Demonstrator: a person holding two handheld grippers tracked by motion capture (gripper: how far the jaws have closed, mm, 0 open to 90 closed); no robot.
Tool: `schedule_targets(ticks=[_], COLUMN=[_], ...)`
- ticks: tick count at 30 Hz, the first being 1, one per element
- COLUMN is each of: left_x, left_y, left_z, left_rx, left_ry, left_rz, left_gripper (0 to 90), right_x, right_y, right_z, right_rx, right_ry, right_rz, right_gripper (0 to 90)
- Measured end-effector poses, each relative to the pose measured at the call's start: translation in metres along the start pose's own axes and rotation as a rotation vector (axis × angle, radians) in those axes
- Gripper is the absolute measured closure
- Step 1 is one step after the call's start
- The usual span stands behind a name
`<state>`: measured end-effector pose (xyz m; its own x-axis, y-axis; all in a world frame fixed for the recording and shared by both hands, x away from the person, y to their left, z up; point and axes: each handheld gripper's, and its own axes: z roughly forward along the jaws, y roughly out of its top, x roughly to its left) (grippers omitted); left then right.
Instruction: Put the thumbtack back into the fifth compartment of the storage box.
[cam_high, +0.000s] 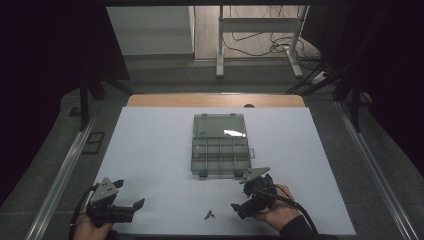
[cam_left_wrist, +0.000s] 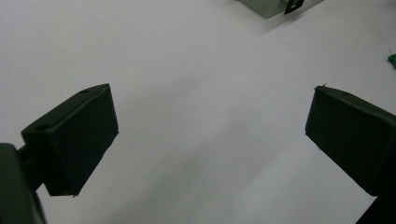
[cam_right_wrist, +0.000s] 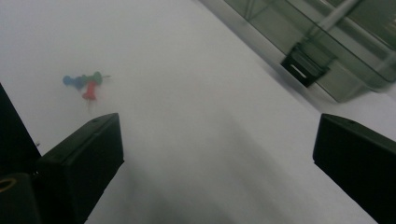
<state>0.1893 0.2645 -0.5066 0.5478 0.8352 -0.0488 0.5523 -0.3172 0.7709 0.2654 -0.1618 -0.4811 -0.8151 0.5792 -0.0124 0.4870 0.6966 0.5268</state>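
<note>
Both grippers sitting open near the table's (cam_high: 150, 150) front edge, pins lying between them.

The open box (cam_high: 220, 145) is lying mid-table, beyond the right gripper (cam_high: 239, 206), leaving bare sheet between. The left gripper (cam_high: 131, 202), jaws wide and empty, is resting well apart. The pins (cam_high: 210, 215), blue, green and red, are clustering just beside the right gripper's spread jaws, nothing blocking them.

High view looks forward and down over the white table (cam_high: 150, 150); both gripper views skim it closely (sharing the pushpins (cam_right_wrist: 85, 84)).
</note>
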Motion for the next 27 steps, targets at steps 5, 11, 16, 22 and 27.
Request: schedule_targets(ticks=[5,11,16,22,27], left_x=[0.000,0.000,0.000,-0.001,-0.001], left_y=[0.000,0.000,0.000,0.000,0.000], left_z=[0.000,0.000,0.000,0.000,0.000], left_rx=[0.001,0.003,0.005,0.005,0.005], left_ry=[-0.001,-0.001,-0.001,-0.001,-0.001], left_rz=[0.000,0.005,0.008,0.010,0.013], left_gripper=[2.8,2.8,2.9,2.9,2.9], right_x=[0.005,0.015,0.025,0.039,0.048], right_y=[0.008,0.016,0.022,0.029,0.033], right_z=[0.007,0.013,0.019,0.027,0.033], right_rx=[0.013,0.035,0.072,0.109,0.139], right_ry=[0.023,0.052,0.074,0.138,0.193], right_rz=[-0.014,-0.046,-0.075,-0.129,-0.155], right_gripper=[9.7,19.5,27.0,42.9,58.3])
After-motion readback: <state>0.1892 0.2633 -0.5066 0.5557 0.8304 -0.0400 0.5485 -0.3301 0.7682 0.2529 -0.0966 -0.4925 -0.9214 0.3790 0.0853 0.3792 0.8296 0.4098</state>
